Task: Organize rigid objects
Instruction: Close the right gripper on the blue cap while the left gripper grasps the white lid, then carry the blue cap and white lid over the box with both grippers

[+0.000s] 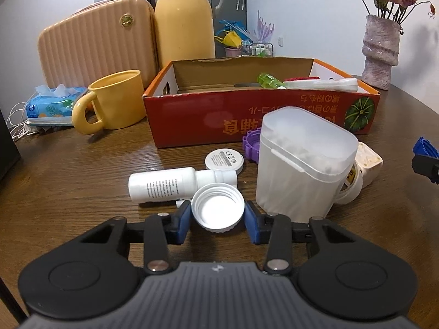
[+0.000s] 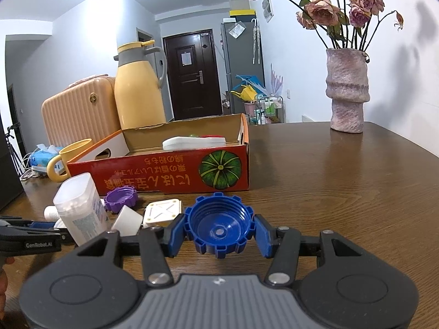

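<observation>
- Left wrist view: we've got our left gripper (image 1: 218,216) clamped on a white screw cap (image 1: 218,208), open side up, both blue pads touching its rim.
- Just ahead of those fingers lies a white bottle (image 1: 167,182) on its side, with a frosted container (image 1: 303,164) ahead to the right.
- Right wrist view: our right gripper (image 2: 219,231) pinches a blue ridged cap (image 2: 219,224), hollow side up.
- Further ahead of both sits the red cardboard box (image 2: 164,175) on the wooden table (image 2: 343,192).

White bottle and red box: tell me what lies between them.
A small round white disc lies on the table between the white bottle and the red box, in the left wrist view.
</observation>
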Action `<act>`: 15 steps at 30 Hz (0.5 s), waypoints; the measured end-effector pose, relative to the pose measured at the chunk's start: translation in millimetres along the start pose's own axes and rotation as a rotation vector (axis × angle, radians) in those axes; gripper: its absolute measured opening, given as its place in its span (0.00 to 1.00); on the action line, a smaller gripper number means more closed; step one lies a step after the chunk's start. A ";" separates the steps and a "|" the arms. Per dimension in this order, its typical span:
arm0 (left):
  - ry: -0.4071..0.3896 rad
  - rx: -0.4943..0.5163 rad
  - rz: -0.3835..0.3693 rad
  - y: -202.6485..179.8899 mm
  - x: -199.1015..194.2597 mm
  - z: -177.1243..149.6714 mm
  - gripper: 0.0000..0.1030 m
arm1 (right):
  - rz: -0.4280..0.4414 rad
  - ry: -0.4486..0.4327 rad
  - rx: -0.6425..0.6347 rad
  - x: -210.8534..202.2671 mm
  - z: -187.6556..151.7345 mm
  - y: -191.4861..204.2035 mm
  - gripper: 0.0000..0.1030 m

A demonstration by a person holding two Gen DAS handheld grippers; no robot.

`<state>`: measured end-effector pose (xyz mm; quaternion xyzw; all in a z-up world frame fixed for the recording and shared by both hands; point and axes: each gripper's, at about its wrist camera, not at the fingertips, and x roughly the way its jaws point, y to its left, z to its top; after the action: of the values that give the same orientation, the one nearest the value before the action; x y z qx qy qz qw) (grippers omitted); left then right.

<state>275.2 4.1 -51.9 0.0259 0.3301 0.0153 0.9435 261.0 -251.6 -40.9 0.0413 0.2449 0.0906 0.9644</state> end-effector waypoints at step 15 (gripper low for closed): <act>-0.105 -0.053 0.001 16.4 -34.0 10.3 0.40 | -0.033 -0.033 -0.028 -3.1 5.0 2.1 0.50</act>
<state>254.9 18.5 -21.7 0.0020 0.2796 0.0233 0.9598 260.4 -250.3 -34.7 0.0255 0.2281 0.0772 0.9702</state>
